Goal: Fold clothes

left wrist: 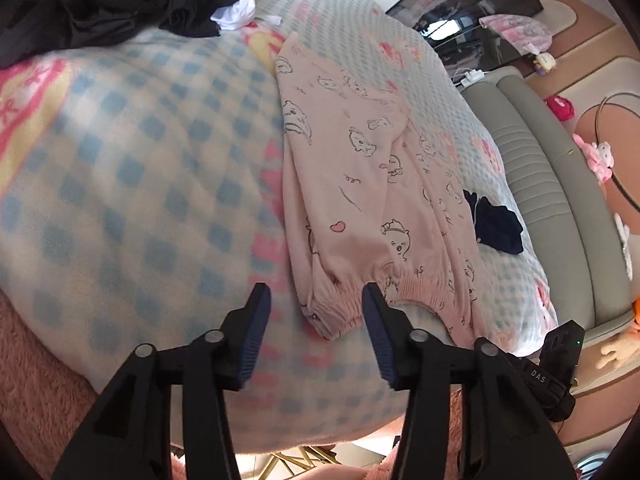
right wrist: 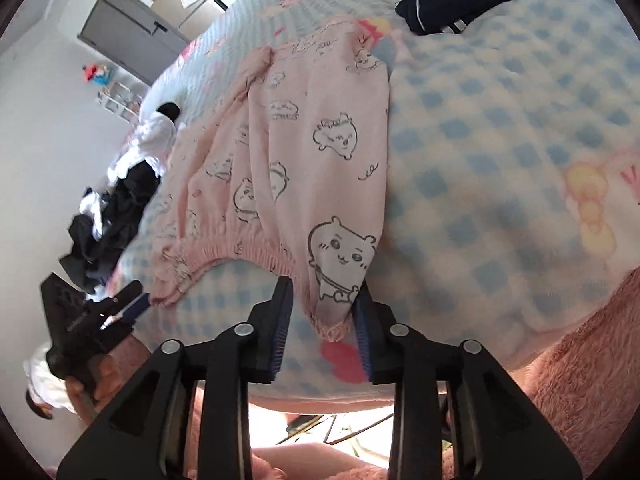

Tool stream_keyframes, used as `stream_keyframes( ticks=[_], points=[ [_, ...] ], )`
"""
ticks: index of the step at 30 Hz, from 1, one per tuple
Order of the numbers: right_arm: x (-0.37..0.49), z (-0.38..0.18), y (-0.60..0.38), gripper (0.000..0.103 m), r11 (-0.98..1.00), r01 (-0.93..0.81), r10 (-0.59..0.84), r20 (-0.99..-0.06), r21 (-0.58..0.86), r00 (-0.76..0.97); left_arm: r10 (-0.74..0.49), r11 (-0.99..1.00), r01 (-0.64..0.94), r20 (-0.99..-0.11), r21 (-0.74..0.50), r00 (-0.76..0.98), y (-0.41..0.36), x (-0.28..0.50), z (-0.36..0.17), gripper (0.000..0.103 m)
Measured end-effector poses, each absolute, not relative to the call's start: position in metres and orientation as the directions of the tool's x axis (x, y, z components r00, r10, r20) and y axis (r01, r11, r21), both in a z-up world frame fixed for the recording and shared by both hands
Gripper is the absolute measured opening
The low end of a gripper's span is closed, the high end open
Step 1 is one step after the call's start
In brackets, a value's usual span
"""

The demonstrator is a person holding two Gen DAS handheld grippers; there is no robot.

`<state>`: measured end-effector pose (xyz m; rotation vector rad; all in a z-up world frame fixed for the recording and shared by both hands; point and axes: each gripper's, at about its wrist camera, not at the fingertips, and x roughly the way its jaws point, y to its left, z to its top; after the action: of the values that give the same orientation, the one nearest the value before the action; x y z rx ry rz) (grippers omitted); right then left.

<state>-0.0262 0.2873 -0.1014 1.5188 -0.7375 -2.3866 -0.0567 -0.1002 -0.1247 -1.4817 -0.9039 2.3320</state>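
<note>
1. The right gripper [right wrist: 322, 304] stands with jaws apart, straddling the near corner of the pants [right wrist: 304, 160] at the waistband; the fabric sits between the pads but is not pinched. If it shuts this shallow it may catch only the elastic hem, and the corner could slip out on the lift.
2. The left gripper [left wrist: 316, 304] is also spread wide and empty. Its right pad [left wrist: 376, 320] is at the waistband [left wrist: 352, 300], its left pad over bare blanket [left wrist: 132, 200]. Closing here risks grabbing blanket along with the cloth, or missing the pants altogether.
3. The pants lie flat on the blanket, waistband toward the grippers and near the bed's front edge, legs running away. One leg looks folded over the other, though the fisheye warp makes that hard to confirm.
4. The front edge is close: a backward pull could drag the waistband off the bed.
5. Beside the legs on the right lies a dark garment [left wrist: 498, 226]; a wide fold that way might sweep it.
6. Open blanket on the left gives room to fold toward.
7. Far off, a dark pile [left wrist: 112, 4] sits well clear.
</note>
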Motion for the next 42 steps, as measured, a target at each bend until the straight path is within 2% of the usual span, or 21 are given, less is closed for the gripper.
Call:
stream_keyframes(
  ticks=[1, 2, 3, 4, 5, 6, 7, 8, 9, 10, 16, 20, 23, 25, 28, 30, 32, 35, 38, 41, 42],
  points=[
    [-0.027, -0.101, 0.288, 0.041, -0.857, -0.076, -0.428, -0.785, 0.510, -0.447, 0.511, -0.776, 0.126, -0.733, -0.618, -0.449, -0.098, -0.061, -0.130, 0.069],
    [-0.030, -0.103, 0.288, 0.045, -0.859, -0.072, -0.429, -0.789, 0.507, -0.441, 0.523, -0.770, 0.126, -0.732, -0.625, -0.437, -0.095, -0.065, -0.135, 0.071],
    [-0.034, -0.107, 0.287, 0.045, -0.857, -0.073, -0.435, -0.791, 0.511, -0.430, 0.534, -0.764, 0.126, -0.730, -0.633, -0.425, -0.092, -0.070, -0.140, 0.069],
    [-0.039, -0.112, 0.285, 0.045, -0.852, -0.069, -0.448, -0.792, 0.519, -0.414, 0.546, -0.758, 0.127, -0.729, -0.640, -0.414, -0.090, -0.074, -0.146, 0.051],
    [-0.044, -0.118, 0.282, 0.044, -0.846, -0.062, -0.467, -0.792, 0.530, -0.394, 0.527, -0.775, 0.123, -0.742, -0.620, -0.415, -0.086, -0.076, -0.146, 0.024],
    [-0.048, -0.122, 0.277, 0.031, -0.852, -0.047, -0.468, -0.798, 0.522, -0.381, 0.506, -0.792, 0.113, -0.749, -0.600, -0.428, -0.083, -0.075, -0.142, 0.019],
    [-0.049, -0.119, 0.271, 0.024, -0.872, -0.029, -0.440, -0.808, 0.489, -0.391, 0.499, -0.798, 0.099, -0.744, -0.595, -0.445, -0.081, -0.074, -0.135, 0.018],
    [-0.047, -0.113, 0.266, 0.021, -0.894, -0.013, -0.402, -0.815, 0.448, -0.416, 0.500, -0.796, 0.081, -0.727, -0.600, -0.471, -0.081, -0.071, -0.126, 0.017],
    [-0.045, -0.106, 0.261, 0.013, -0.914, 0.001, -0.364, -0.820, 0.405, -0.441, 0.498, -0.796, 0.063, -0.712, -0.602, -0.495, -0.082, -0.066, -0.115, 0.017],
    [-0.042, -0.098, 0.258, 0.012, -0.919, 0.015, -0.354, -0.811, 0.393, -0.466, 0.491, -0.802, 0.049, -0.704, -0.595, -0.514, -0.084, -0.061, -0.104, 0.017],
    [-0.019, -0.051, 0.258, 0.010, -0.894, 0.084, -0.413, -0.738, 0.440, -0.534, 0.491, -0.803, 0.003, -0.665, -0.595, -0.563, -0.099, -0.029, -0.062, 0.016],
    [-0.013, -0.075, 0.263, 0.011, -0.895, 0.022, -0.404, -0.791, 0.445, -0.459, 0.469, -0.826, 0.035, -0.719, -0.563, -0.513, -0.093, -0.013, -0.078, 0.017],
    [-0.012, -0.113, 0.259, 0.016, -0.913, -0.034, -0.371, -0.861, 0.407, -0.349, 0.486, -0.809, 0.095, -0.752, -0.580, -0.446, -0.096, -0.015, -0.102, 0.022],
    [-0.011, -0.118, 0.265, 0.023, -0.893, -0.062, -0.403, -0.855, 0.445, -0.325, 0.506, -0.790, 0.138, -0.763, -0.597, -0.402, -0.099, -0.017, -0.118, 0.025],
    [-0.010, -0.095, 0.278, 0.031, -0.892, -0.046, -0.398, -0.830, 0.449, -0.390, 0.514, -0.774, 0.120, -0.727, -0.622, -0.455, -0.108, -0.019, -0.106, 0.044],
    [-0.015, -0.080, 0.288, 0.046, -0.899, -0.030, -0.378, -0.810, 0.436, -0.448, 0.491, -0.793, 0.105, -0.731, -0.600, -0.474, -0.109, -0.027, -0.099, 0.045],
    [-0.028, -0.079, 0.296, 0.051, -0.902, -0.032, -0.370, -0.810, 0.430, -0.454, 0.468, -0.811, 0.091, -0.733, -0.578, -0.494, -0.111, -0.034, -0.092, 0.045],
    [-0.054, -0.095, 0.294, 0.051, -0.921, -0.044, -0.339, -0.851, 0.388, -0.401, 0.484, -0.817, 0.056, -0.735, -0.574, -0.475, -0.099, -0.045, -0.091, 0.045],
    [-0.062, -0.110, 0.284, 0.051, -0.901, -0.036, -0.391, -0.845, 0.432, -0.366, 0.538, -0.800, -0.009, -0.710, -0.600, -0.454, -0.078, -0.046, -0.089, 0.045],
    [-0.060, -0.122, 0.277, 0.051, -0.901, -0.061, -0.385, -0.857, 0.430, -0.343, 0.467, -0.862, -0.047, -0.753, -0.505, -0.463, -0.062, -0.042, -0.091, 0.045],
    [-0.059, -0.125, 0.276, 0.045, -0.905, -0.079, -0.371, -0.866, 0.418, -0.335, 0.432, -0.882, -0.037, -0.777, -0.469, -0.457, -0.060, -0.043, -0.094, 0.045]
  ],
)
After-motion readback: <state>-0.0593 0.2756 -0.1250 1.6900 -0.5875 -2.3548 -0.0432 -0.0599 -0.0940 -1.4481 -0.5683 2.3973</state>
